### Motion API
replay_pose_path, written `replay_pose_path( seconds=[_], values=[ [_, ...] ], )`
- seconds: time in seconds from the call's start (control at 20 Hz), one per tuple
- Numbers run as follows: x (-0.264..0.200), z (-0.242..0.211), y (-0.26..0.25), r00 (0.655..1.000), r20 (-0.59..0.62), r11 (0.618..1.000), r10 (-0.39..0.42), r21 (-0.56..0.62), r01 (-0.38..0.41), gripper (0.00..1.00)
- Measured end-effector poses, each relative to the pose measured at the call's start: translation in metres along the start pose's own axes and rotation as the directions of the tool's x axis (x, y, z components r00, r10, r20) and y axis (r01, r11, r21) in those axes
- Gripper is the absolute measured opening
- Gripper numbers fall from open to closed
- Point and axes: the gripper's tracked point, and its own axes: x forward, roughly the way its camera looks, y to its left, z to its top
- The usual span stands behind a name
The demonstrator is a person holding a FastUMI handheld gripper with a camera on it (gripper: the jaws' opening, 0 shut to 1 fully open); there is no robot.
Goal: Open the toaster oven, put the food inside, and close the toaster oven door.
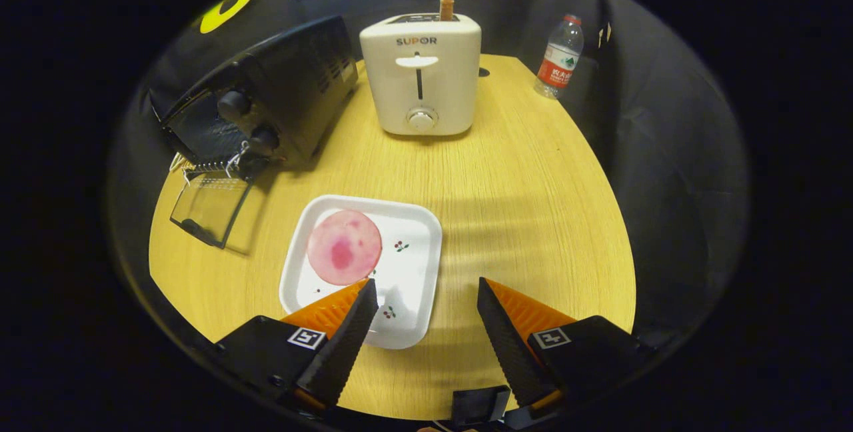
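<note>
Pink, round and flat, the food (pixel 344 247) lay on a white plate (pixel 413 272) just ahead of the tool (pixel 426 292), nearer its left finger. The fingers stood apart, empty. The oven (pixel 266 99) sat beyond, leftward, door (pixel 210 209) down on the tabletop (pixel 520 205).

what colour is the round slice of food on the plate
Pink with a darker red blotch near its middle, seen in the gripper view: the food slice lies on the white plate, ahead of the open gripper.

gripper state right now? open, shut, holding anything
gripper: open, holding nothing; fingers spread above the near edge of the white plate, the pink round slice of food just ahead of the left finger.
</note>
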Motion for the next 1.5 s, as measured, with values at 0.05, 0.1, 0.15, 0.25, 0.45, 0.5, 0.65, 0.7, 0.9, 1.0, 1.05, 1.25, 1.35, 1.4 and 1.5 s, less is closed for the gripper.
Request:
replay_pose_path(
  seconds=[0.05, 0.1, 0.15, 0.25, 0.45, 0.5, 0.65, 0.7, 0.9, 1.0, 1.05, 1.25, 1.35, 1.4, 1.5],
  values=[
    [0.005, -0.001, 0.0, 1.0, -0.024, 1.0, 0.007, 0.015, -0.007, 0.86],
    [0.01, -0.001, 0.0, 0.999, -0.047, 1.0, 0.012, 0.027, -0.011, 0.83],
    [0.014, -0.003, 0.002, 0.997, -0.071, 0.999, 0.021, 0.033, -0.019, 0.8],
    [0.021, -0.006, 0.007, 0.993, -0.109, 0.998, 0.038, 0.047, -0.033, 0.75],
    [0.026, -0.004, 0.006, 0.989, -0.145, 0.995, 0.041, 0.1, -0.027, 0.44],
    [0.027, -0.007, 0.004, 0.985, -0.166, 0.993, 0.042, 0.119, -0.022, 0.35],
    [0.025, -0.009, 0.001, 0.97, -0.232, 0.987, 0.075, 0.157, -0.039, 0.24],
    [0.023, -0.012, 0.001, 0.966, -0.246, 0.988, 0.086, 0.147, -0.05, 0.21],
    [0.023, -0.007, -0.003, 0.958, -0.247, 0.974, 0.147, 0.205, -0.096, 0.07],
    [0.023, -0.011, -0.002, 0.952, -0.245, 0.967, 0.182, 0.219, -0.129, 0.02],
    [0.023, -0.014, -0.002, 0.949, -0.248, 0.967, 0.192, 0.21, -0.141, 0.02],
    [0.02, -0.013, 0.003, 0.937, -0.216, 0.916, 0.274, 0.356, -0.186, 0.02],
    [0.015, -0.015, 0.001, 0.931, -0.17, 0.871, 0.323, 0.439, -0.222, 0.01],
    [0.012, -0.015, -0.002, 0.932, -0.152, 0.861, 0.33, 0.452, -0.232, 0.02],
    [0.001, -0.011, -0.001, 0.926, -0.103, 0.818, 0.363, 0.512, -0.263, 0.02]
  ],
)
